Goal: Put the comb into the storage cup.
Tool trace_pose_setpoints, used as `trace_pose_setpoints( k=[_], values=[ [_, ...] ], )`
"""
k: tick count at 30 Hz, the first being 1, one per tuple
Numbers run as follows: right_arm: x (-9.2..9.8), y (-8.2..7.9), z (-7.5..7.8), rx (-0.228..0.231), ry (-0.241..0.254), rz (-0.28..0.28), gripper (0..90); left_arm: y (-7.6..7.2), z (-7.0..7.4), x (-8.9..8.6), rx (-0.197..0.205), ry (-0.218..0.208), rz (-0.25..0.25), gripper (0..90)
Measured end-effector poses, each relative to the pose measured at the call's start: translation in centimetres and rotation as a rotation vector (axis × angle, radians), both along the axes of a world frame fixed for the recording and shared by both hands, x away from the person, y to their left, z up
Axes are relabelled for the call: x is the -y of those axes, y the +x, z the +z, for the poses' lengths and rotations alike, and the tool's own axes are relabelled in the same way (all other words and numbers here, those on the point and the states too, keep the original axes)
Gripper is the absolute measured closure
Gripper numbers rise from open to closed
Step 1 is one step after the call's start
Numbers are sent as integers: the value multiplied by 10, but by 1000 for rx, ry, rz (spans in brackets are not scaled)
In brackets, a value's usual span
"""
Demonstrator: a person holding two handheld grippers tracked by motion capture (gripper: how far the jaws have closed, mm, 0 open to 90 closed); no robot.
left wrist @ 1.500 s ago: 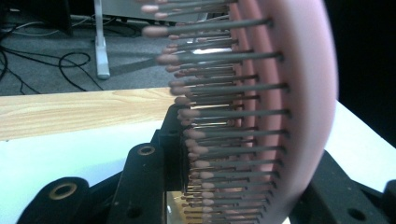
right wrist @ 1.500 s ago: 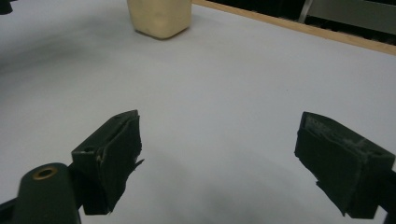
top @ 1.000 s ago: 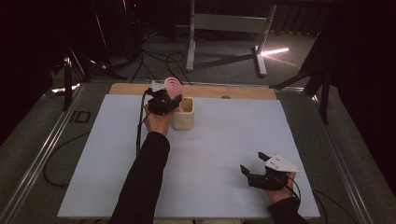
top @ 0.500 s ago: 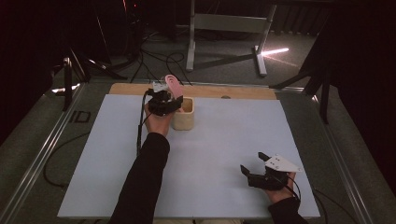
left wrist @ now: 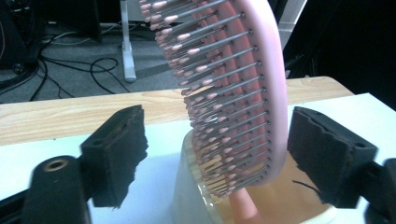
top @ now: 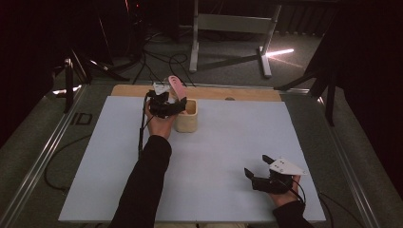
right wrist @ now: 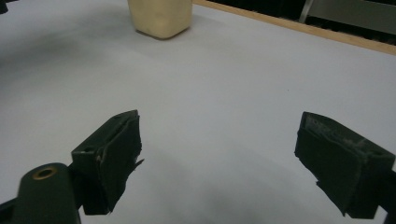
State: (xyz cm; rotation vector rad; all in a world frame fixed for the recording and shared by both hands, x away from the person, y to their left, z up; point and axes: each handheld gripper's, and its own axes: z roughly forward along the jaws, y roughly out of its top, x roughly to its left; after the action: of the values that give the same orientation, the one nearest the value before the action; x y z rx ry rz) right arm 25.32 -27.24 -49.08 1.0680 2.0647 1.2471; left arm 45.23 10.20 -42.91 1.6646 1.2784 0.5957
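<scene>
A pink hairbrush [left wrist: 224,88] stands handle-down, leaning, in a cream cup [top: 187,118] near the bench's far edge.

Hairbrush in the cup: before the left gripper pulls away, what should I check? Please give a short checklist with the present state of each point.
1. Left gripper has let go: ok. Its jaws have just been opening, and a gap shows on each side of the hairbrush.
2. Handle is down in the cup: ok.
3. Hairbrush will stand alone: cannot tell. It leans, with its head above the rim.
4. Cup is upright on the table: ok.
5. Bristles are free of the left pad: ok, a gap shows, but a small one.
6. Right gripper is out of the way: ok. It is open, at the near edge.
</scene>
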Motion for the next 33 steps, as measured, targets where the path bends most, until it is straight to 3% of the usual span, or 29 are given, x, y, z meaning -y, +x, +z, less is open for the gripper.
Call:
trace_pose_setpoints(
  k=[12, 22, 33],
  values=[
    [0, 0, 0, -1, 1, 0, 142, -3, 6, 0, 23, 20, 1, 106],
    [0, 0, 0, -1, 1, 0, 142, -4, 8, 0, 10, 43, -11, 9],
    [0, 0, 0, 2, -1, -1, 142, -8, 15, 3, 25, 56, -33, 3]
  ],
)
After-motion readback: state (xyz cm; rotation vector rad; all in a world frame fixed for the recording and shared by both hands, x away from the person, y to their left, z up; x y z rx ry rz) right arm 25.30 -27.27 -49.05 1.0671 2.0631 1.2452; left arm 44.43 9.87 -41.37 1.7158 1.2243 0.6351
